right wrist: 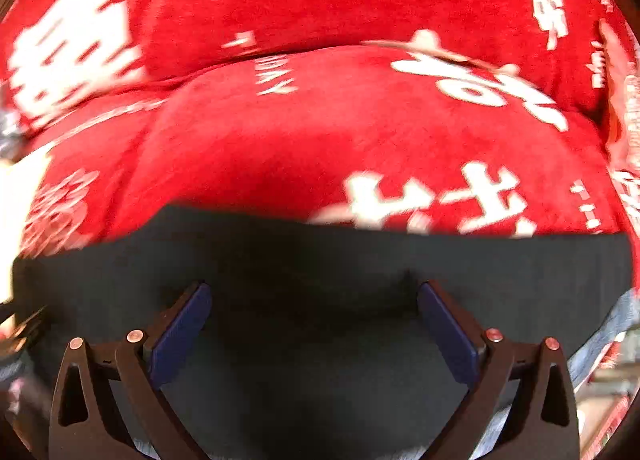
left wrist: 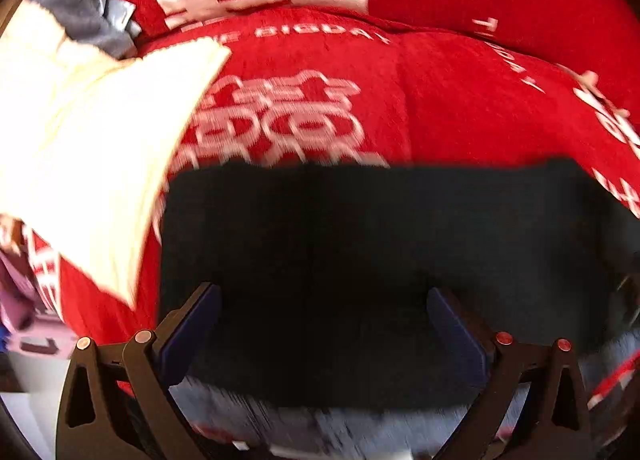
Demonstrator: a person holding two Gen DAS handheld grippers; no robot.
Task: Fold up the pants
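The black pants point(left wrist: 360, 240) lie flat on a red blanket point(left wrist: 440, 100) with white lettering, their far edge running straight across. They also show in the right wrist view point(right wrist: 320, 268). My left gripper point(left wrist: 324, 300) is open, its blue pads point(left wrist: 200, 320) spread wide just above the black cloth, holding nothing. My right gripper point(right wrist: 314, 296) is open too, its blue pads point(right wrist: 444, 324) spread over the pants, empty. Both views are motion-blurred.
A cream-white cloth point(left wrist: 80, 132) lies on the blanket to the left of the pants. Grey crumpled fabric point(left wrist: 80, 8) sits at the far left back. The red blanket point(right wrist: 320, 120) bulges up behind the pants. Purple cloth point(left wrist: 16, 284) shows at the left edge.
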